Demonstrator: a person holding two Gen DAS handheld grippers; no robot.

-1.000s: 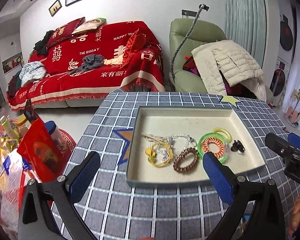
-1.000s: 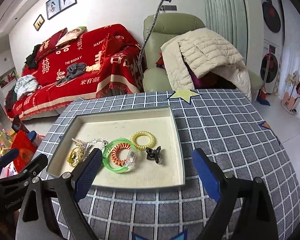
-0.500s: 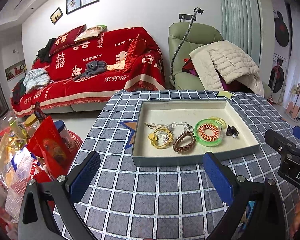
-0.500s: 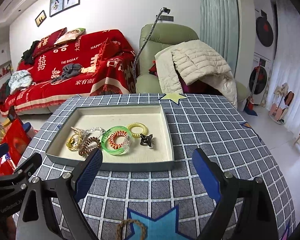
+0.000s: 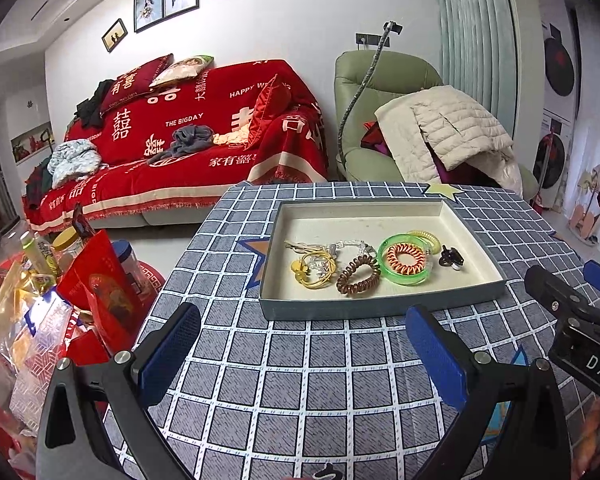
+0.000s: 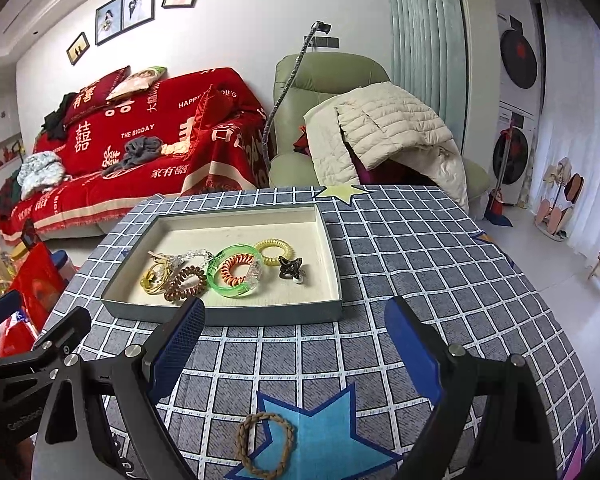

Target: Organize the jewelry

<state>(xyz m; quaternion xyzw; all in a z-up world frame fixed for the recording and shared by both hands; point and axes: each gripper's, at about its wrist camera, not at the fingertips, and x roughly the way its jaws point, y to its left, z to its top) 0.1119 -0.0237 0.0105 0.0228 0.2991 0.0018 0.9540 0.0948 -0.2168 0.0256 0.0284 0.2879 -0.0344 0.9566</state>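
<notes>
- Both the left claw (image 5: 300, 344) and right claw (image 6: 294, 330) are held open, empty.
- The braided band (image 6: 265, 444) lies flat on the table (image 6: 440, 264); it may be pinched with cloth or missed.

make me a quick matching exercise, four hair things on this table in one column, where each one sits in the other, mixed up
Things:
1. orange spiral tie
2. braided tan tie
3. dark claw clip
4. brown spiral tie

Places:
A. on the tablecloth's blue star, outside the tray
B. inside the green bangle
C. in the tray, right of the bangle
D. in the tray, left of the bangle

Pairs: 1-B, 2-A, 3-C, 4-D
</notes>
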